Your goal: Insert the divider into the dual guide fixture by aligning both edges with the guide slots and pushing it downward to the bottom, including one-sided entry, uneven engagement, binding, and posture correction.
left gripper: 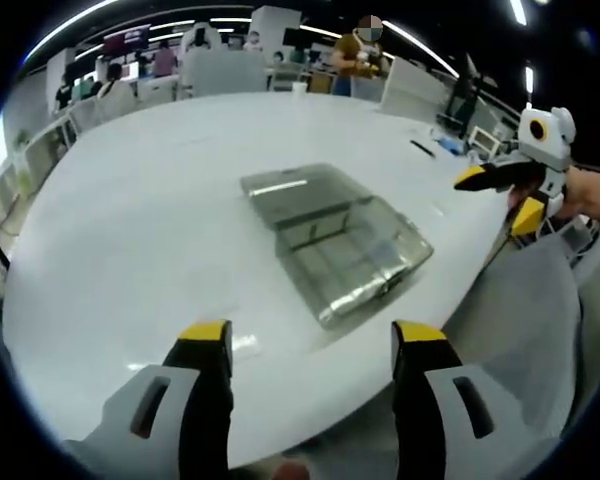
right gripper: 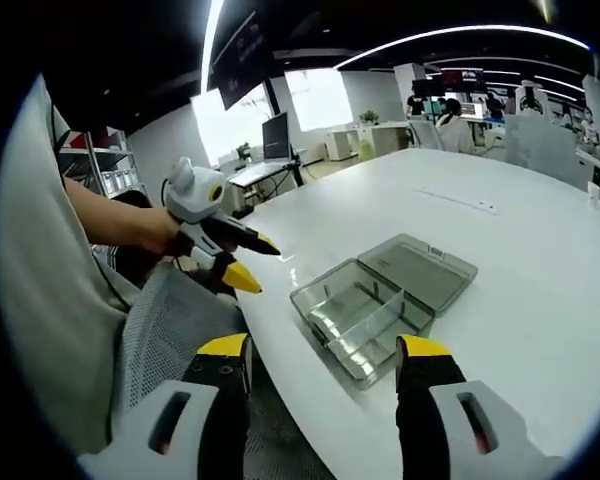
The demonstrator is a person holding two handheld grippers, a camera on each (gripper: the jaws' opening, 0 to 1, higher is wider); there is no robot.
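Observation:
A clear plastic box (left gripper: 352, 262) lies on the white table (left gripper: 150, 220) with its lid (left gripper: 302, 190) folded open flat beside the tray. Thin clear partitions (right gripper: 376, 293) stand inside the tray (right gripper: 355, 320); whether any is loose I cannot tell. My left gripper (left gripper: 312, 335) is open and empty, above the table's near edge, short of the box. In the right gripper view it (right gripper: 253, 262) is held in a hand left of the box. My right gripper (right gripper: 323, 347) is open and empty over the table edge; it (left gripper: 498, 197) appears off the table's right side.
A grey mesh chair (left gripper: 525, 310) sits at the table edge between the two grippers, also chair (right gripper: 170, 320). A dark pen-like item (left gripper: 425, 148) and a white strip (right gripper: 455, 198) lie farther out on the table. Desks, monitors and people fill the background.

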